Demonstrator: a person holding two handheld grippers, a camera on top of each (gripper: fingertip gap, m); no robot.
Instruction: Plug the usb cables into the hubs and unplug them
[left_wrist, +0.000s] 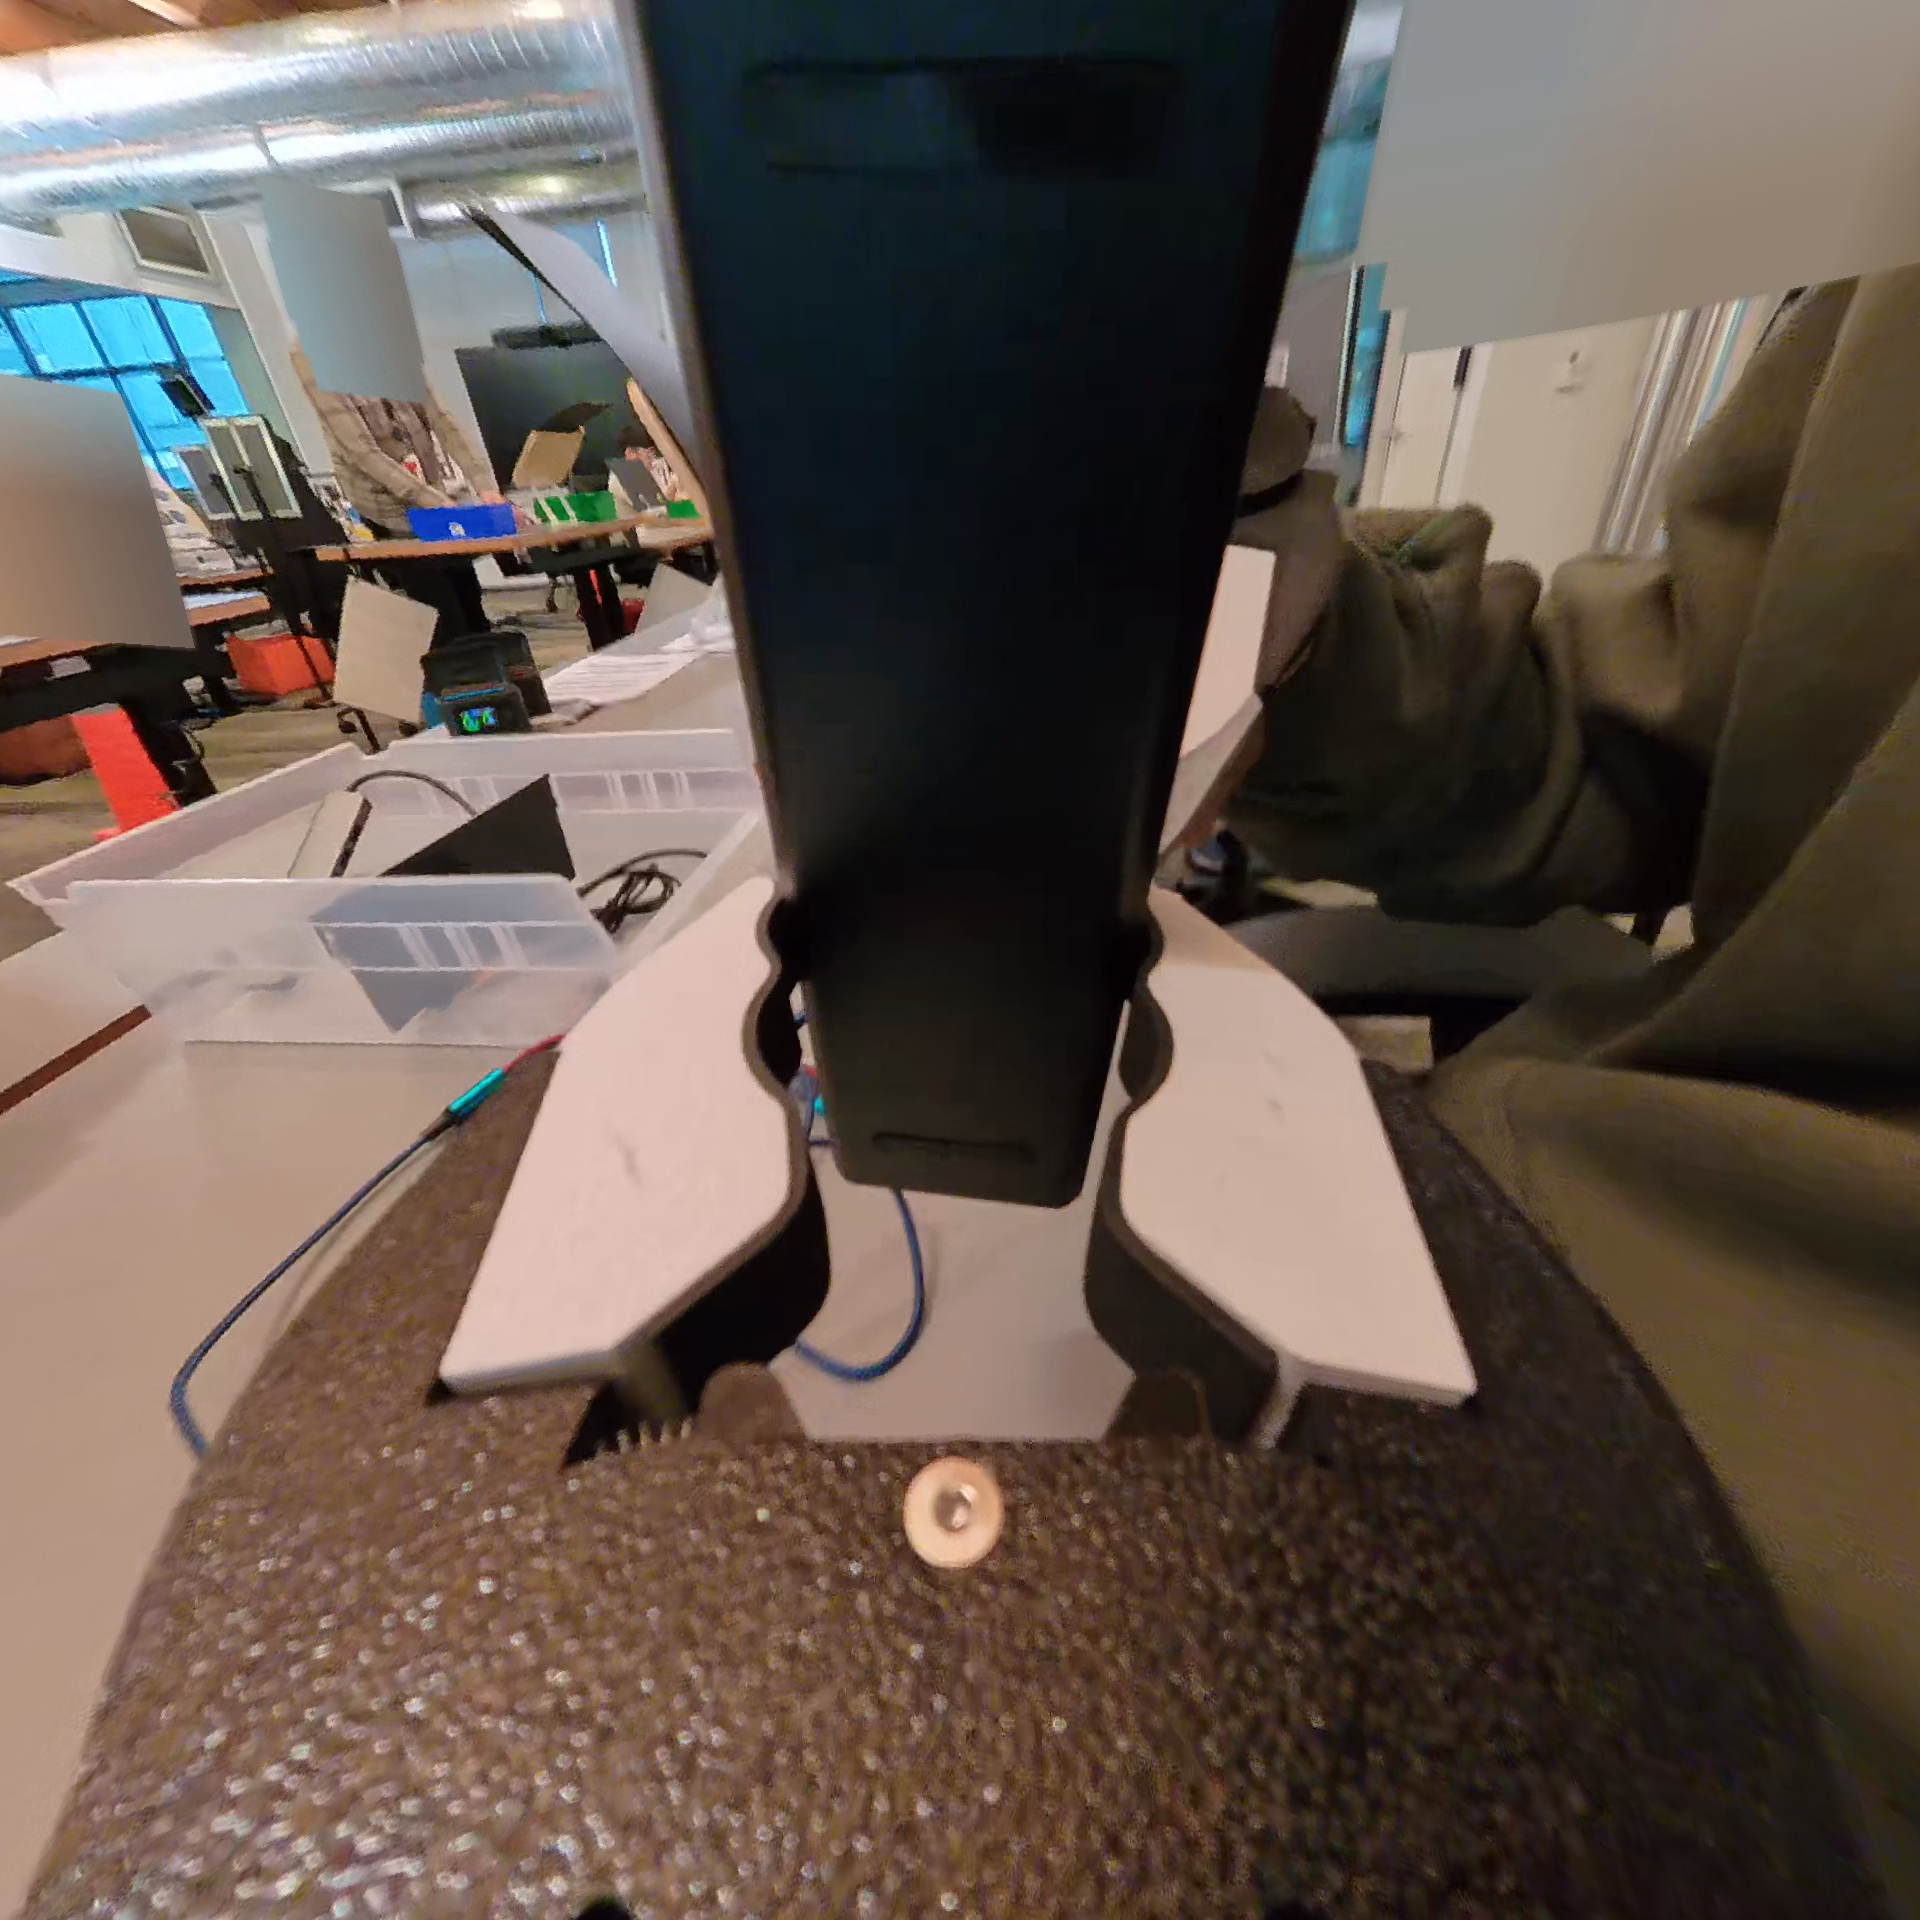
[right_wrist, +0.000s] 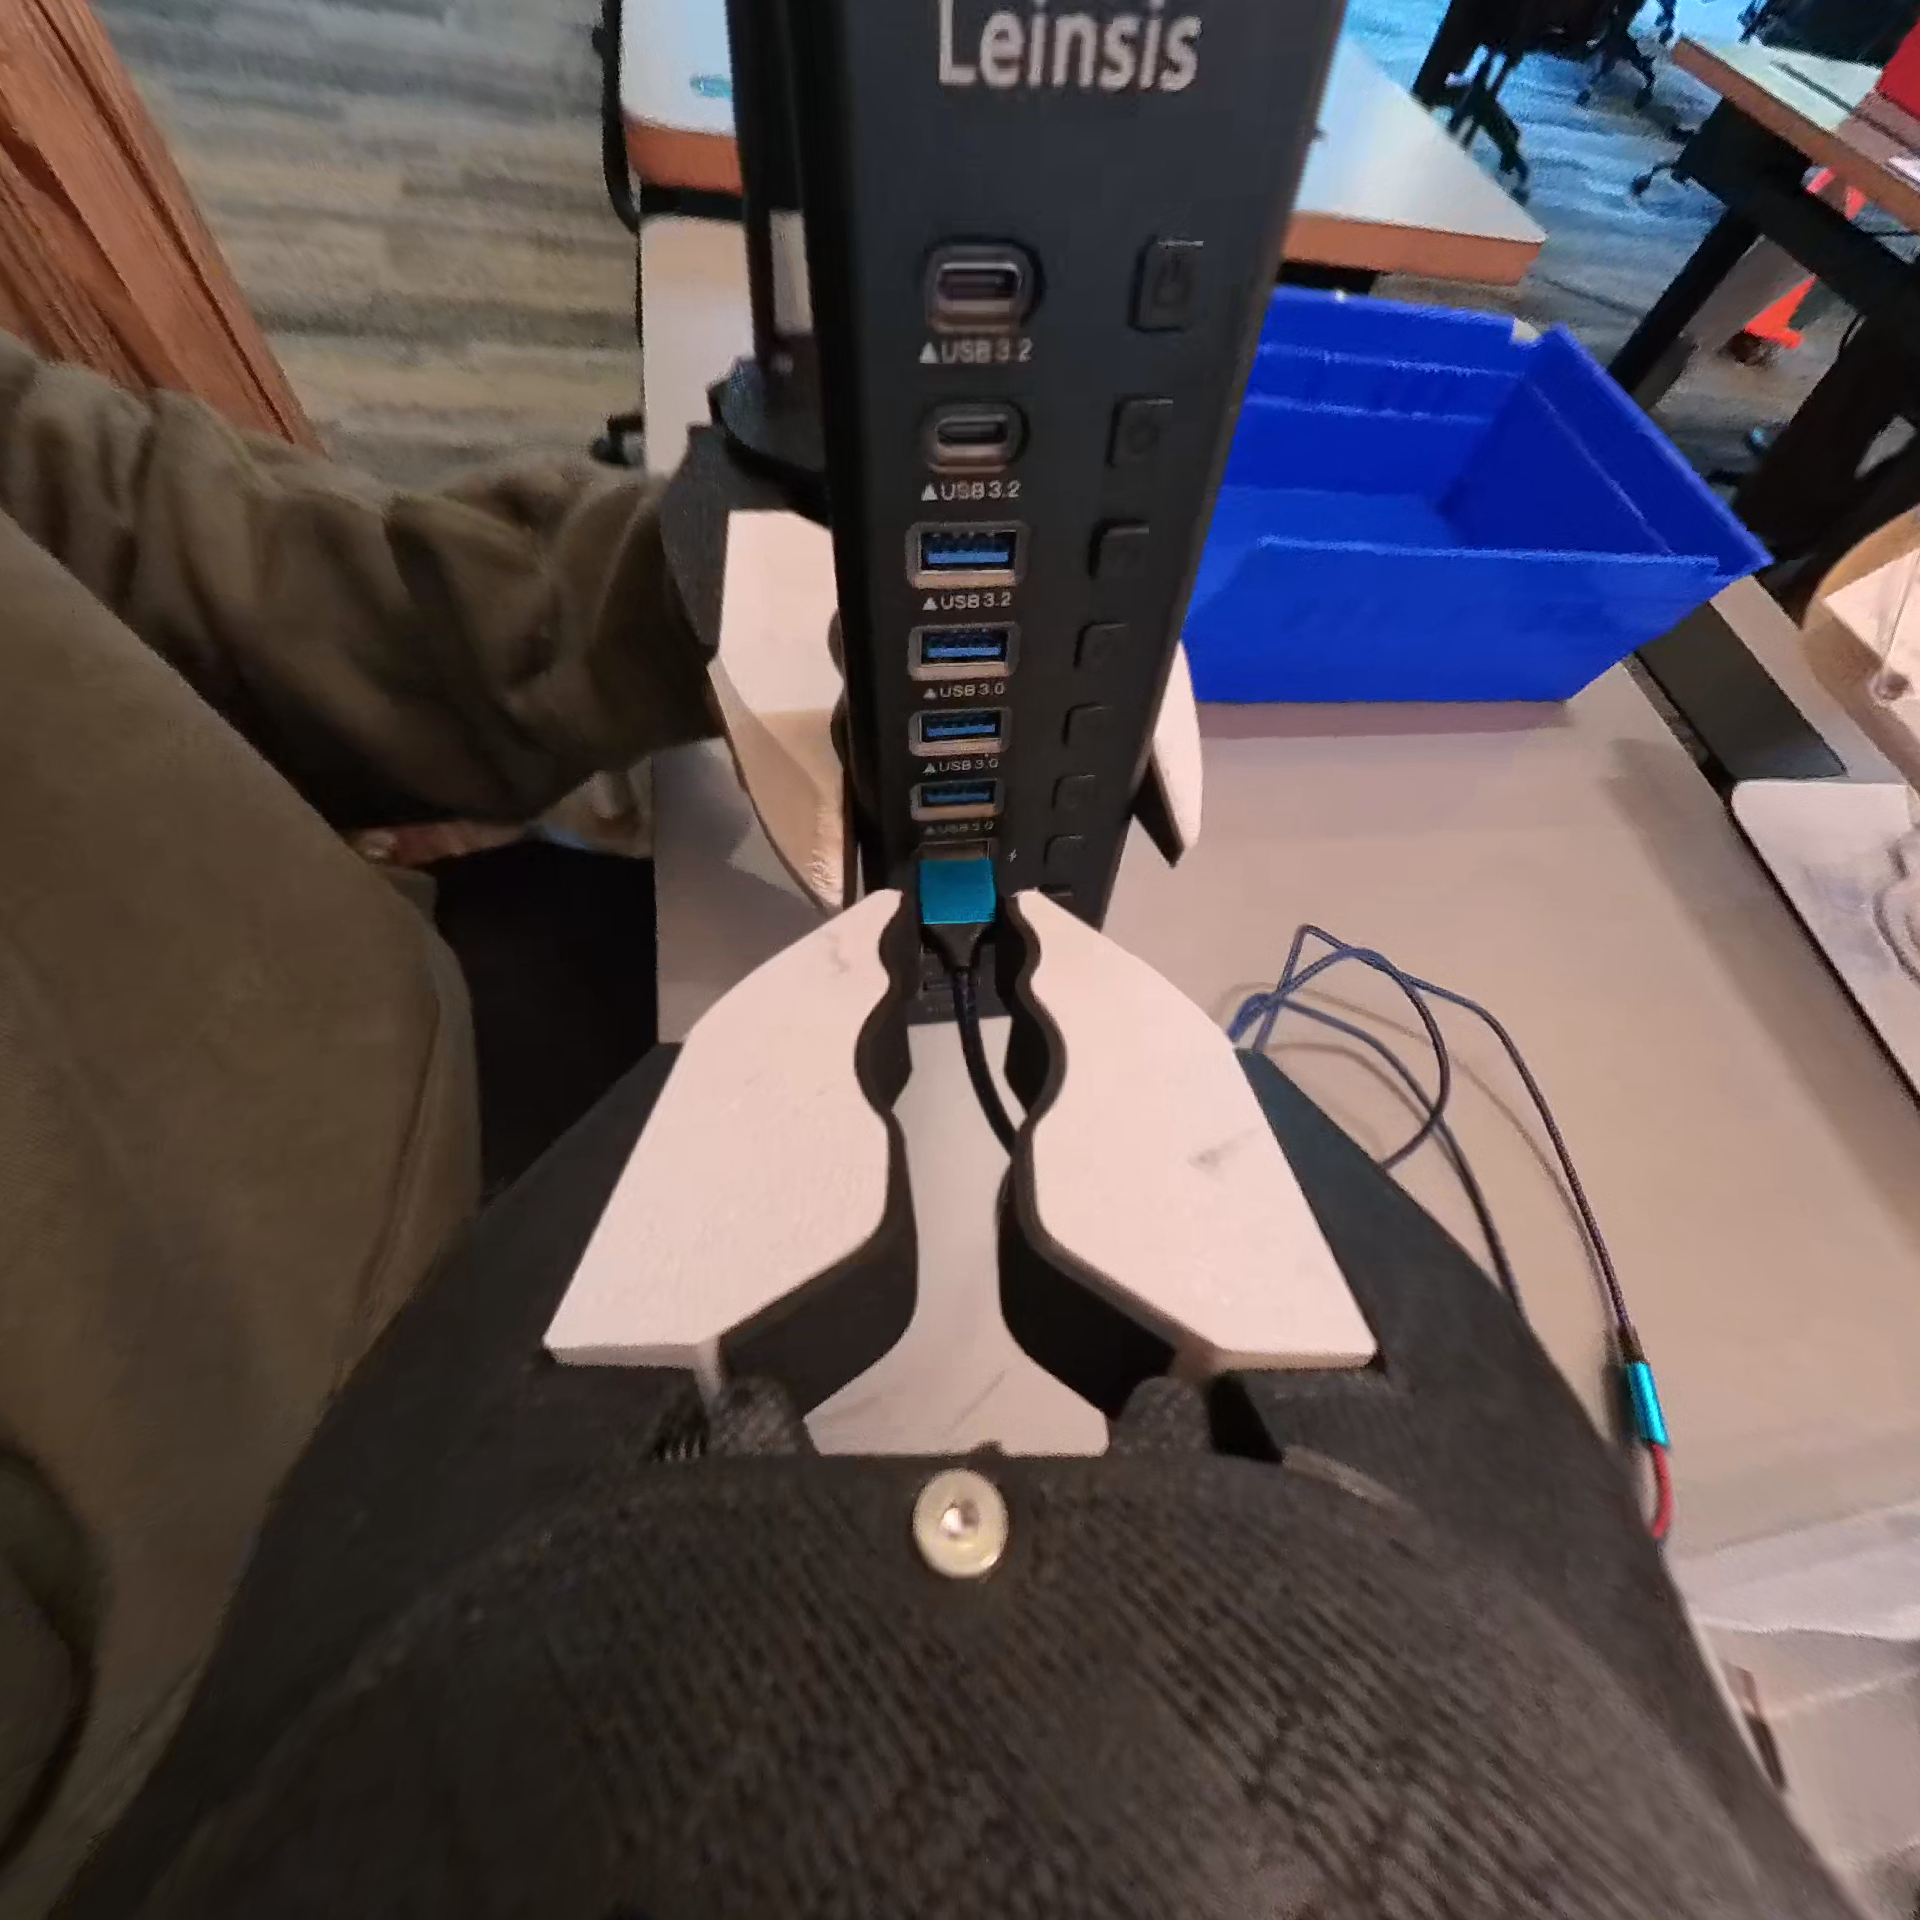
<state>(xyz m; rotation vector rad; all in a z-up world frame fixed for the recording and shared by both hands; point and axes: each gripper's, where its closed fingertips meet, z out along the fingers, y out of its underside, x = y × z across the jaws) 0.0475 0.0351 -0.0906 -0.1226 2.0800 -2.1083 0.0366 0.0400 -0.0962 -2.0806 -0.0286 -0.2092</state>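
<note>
Counter (right_wrist: 1455, 935): pale grey, in an open workroom with other desks. Blue bin (right_wrist: 1455, 540) behind; clear plastic tray (left_wrist: 343, 935) to the far side.
Hub (right_wrist: 1039, 520): black, upright, top cut off; lowest ports hidden.
Left gripper (left_wrist: 961, 914): jaws clenched on the hub's plain back.
Right gripper (right_wrist: 958, 914): jaws pinching the blue USB plug (right_wrist: 956, 896) at a lower port; seating unclear.
Braided cable (right_wrist: 1455, 1091): loose on counter.

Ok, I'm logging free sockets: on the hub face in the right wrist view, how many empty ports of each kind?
Blue rectangular ports: 4
Oval ports: 2
Total: 6 empty; any lower ones are hidden behind the right gripper.
</note>
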